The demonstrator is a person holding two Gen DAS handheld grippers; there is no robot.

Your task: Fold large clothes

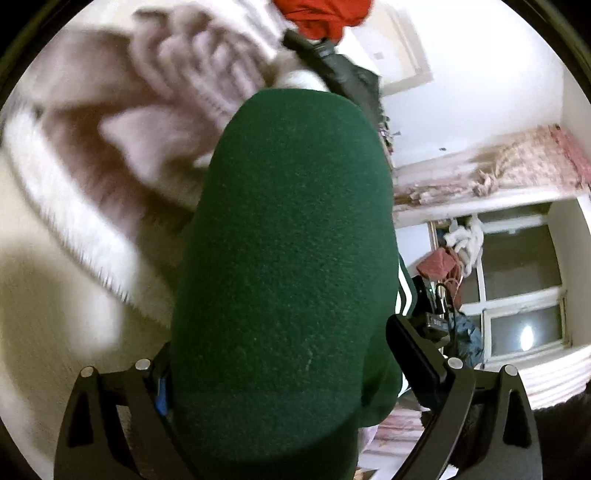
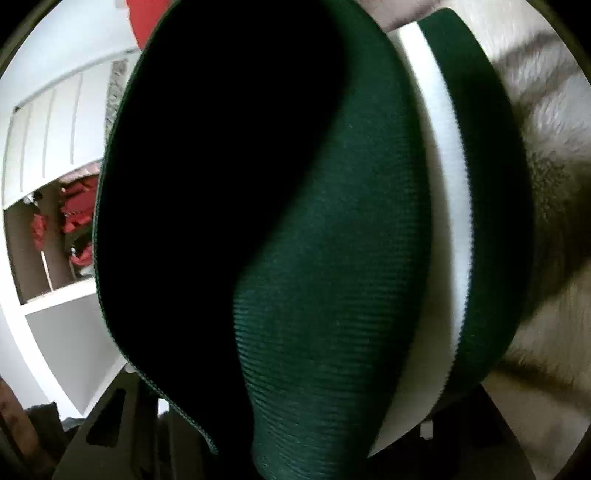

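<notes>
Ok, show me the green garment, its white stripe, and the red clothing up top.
green garment (image 1: 284, 258), left wrist view, middle of the fleecy fabric between the fingers.
white stripe (image 2: 443, 177), right wrist view, midway along the band.
red clothing (image 1: 325, 14), left wrist view, centre of the bundle at the top edge.

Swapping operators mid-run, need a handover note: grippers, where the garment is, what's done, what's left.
Left gripper: shut on the green garment, fabric bulging up between its fingers.
Right gripper: green garment with a white stripe fills the view; fingers hidden, grip cannot be confirmed.
Garment looks lifted, above a fluffy beige blanket; red clothing lies beyond.
Done: garment picked up. No finished fold visible.
Left: probably spread it flat, fold, set aside.
</notes>
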